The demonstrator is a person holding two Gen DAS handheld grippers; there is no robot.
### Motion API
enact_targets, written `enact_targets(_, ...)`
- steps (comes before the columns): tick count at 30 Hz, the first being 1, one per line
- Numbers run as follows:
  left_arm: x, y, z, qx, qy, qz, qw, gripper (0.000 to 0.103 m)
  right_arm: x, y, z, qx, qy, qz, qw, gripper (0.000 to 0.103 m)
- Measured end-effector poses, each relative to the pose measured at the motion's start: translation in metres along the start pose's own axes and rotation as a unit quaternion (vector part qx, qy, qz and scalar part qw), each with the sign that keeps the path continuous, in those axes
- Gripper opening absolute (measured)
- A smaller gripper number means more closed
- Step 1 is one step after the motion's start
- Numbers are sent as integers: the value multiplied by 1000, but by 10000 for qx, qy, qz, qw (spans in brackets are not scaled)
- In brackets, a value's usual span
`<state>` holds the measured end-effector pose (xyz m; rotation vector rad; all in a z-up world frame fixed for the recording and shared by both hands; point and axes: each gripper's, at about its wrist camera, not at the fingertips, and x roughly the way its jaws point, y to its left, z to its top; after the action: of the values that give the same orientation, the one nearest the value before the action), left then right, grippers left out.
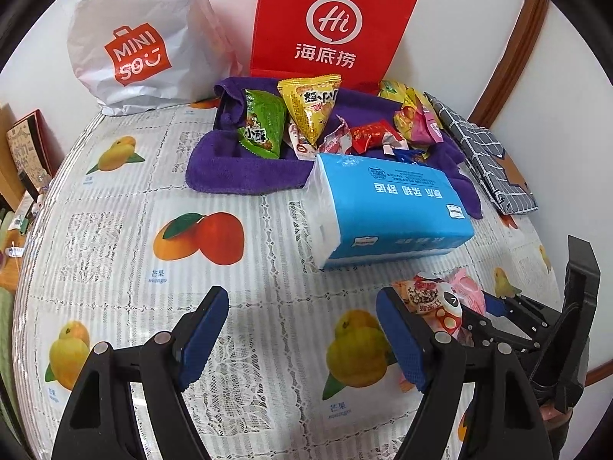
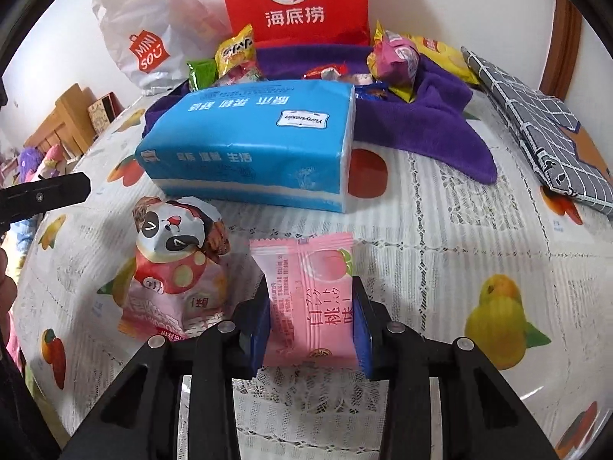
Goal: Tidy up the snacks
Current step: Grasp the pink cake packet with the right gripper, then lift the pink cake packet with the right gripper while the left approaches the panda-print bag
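A red paper bag with a white "Hi" logo stood upright against the wall, and a crinkled white plastic Miniso bag bulged beside it; what either held could not be seen. In front of them a soft purple towel lay rumpled on the tabletop, with a heap of snacks on it: a green triangular packet, a yellow triangular packet, small red-wrapped sweets and glossy pink and yellow packets. A blue plastic-wrapped tissue pack, a soft rectangular block, lay just in front of the towel. A folded grey checked cloth lay to the right. The tabletop wore a lacy white cover printed with mangoes.

The right gripper had its blue-padded fingers pinched on a flat pink peach-flavour snack packet, smooth and rectangular with crimped ends, near the front of the tabletop. Just beside it stood a crumpled panda-print snack bag. The left gripper held its fingers spread over bare cover, gripping nothing.
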<state>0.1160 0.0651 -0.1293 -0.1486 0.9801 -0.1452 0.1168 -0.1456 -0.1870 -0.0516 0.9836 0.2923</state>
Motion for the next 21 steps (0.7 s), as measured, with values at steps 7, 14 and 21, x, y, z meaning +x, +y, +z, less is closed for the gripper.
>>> enact_targets(7,-4,-6,-3,71,-72,-36,9999,78,-17,-21,4,265,-242,-56,9993,37)
enact_targets(14,-9,-21,-3,186,-133,-227,9995,78,-43,-50,6,529,-556,-308,9966,37)
enact_targets(21,-6,-40,-6,304,-24,-348,9989,78,-55,-69,2,704,-664,-371,9946,37)
